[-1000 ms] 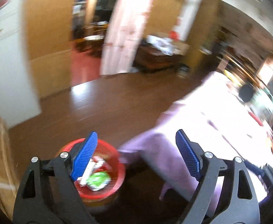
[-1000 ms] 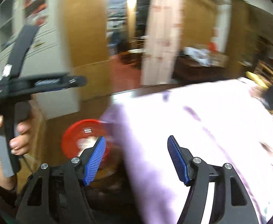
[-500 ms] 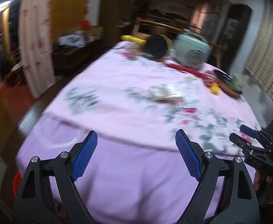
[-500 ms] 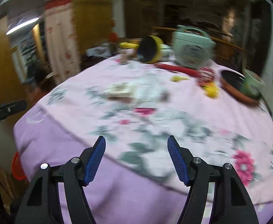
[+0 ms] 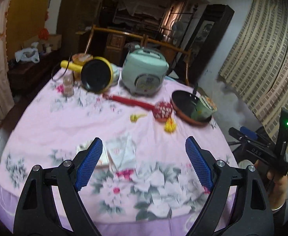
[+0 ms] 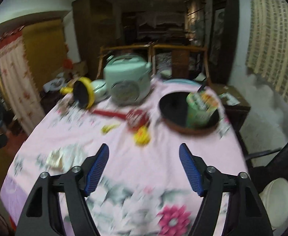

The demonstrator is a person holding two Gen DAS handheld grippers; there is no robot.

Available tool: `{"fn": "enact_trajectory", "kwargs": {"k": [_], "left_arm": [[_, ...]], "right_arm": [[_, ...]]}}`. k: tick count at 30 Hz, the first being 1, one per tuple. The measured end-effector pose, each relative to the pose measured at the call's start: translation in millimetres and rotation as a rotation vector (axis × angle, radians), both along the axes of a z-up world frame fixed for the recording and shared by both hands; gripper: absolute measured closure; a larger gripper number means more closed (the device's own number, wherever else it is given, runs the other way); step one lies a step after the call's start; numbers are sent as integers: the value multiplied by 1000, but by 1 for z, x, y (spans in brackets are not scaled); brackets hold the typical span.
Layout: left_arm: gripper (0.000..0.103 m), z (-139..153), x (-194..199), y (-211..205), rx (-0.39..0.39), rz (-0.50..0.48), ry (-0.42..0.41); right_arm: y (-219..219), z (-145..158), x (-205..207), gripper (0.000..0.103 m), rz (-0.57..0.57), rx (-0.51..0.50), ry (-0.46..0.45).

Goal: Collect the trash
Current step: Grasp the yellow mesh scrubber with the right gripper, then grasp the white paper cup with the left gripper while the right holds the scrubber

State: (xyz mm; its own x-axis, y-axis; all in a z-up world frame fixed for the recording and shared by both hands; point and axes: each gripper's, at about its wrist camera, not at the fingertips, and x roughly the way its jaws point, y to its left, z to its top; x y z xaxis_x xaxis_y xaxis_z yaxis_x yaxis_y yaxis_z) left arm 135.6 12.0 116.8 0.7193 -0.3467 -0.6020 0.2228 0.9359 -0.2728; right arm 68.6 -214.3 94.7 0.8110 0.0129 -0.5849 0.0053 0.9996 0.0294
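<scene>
both views look down over a round counter (image 5: 45, 122) under a pink flowered cloth (image 5: 124, 186).

left gripper (image 5: 144, 161): jaws wide apart, nothing between them, blue pads clear of the cloth. it hangs above the near half of the counter.

right gripper (image 6: 144, 167): jaws have just been opening and stand wide, nothing between them. it also hangs above the near part of the counter. in the left view it shows at the right edge, held in a hand (image 5: 277, 182).

trash: crumpled white paper wrappers (image 5: 122, 151) lie flat on the cloth, near the left side of the counter. in the left view they sit just beyond and partly behind the left pad; in the right view the same wrappers (image 6: 65, 155) lie left of the left pad. neither gripper touches them. two small yellow scraps (image 5: 170, 126) (image 5: 137, 117) lie farther in, near the middle, apart from each other; what they are cannot be told.

other items at the far side:
- pale green rice cooker (image 5: 144, 70), upright.
- yellow pan (image 5: 96, 75) tipped on edge, left of the cooker.
- red ladle (image 5: 140, 103) lying flat in front of the cooker.
- brown pan (image 5: 189, 106) at the right, with a green cup (image 5: 202, 108) standing in it.
- small clear jar (image 5: 68, 85) at the far left.

the right view is blurred; fine detail there cannot be read.
</scene>
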Motion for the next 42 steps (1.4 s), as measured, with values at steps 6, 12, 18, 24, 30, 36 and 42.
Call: {"fn": "enact_trajectory", "kwargs": {"k": [6, 12, 18, 24, 30, 36, 42], "left_arm": [[15, -64, 70, -17, 160, 114, 98], [15, -141, 103, 5, 66, 154, 268], [16, -158, 114, 29, 9, 189, 327], [16, -164, 118, 28, 2, 173, 347], [15, -159, 117, 37, -22, 191, 343], [15, -149, 112, 57, -32, 213, 330], [15, -135, 104, 77, -28, 295, 291]], "right_arm": [[-2, -30, 77, 25, -28, -25, 52], [32, -103, 164, 26, -16, -171, 203], [45, -159, 223, 34, -93, -241, 304], [40, -179, 242, 69, -149, -167, 342], [30, -152, 191, 76, -125, -35, 252], [29, -134, 94, 76, -26, 131, 181], [24, -153, 47, 75, -6, 275, 187]]}}
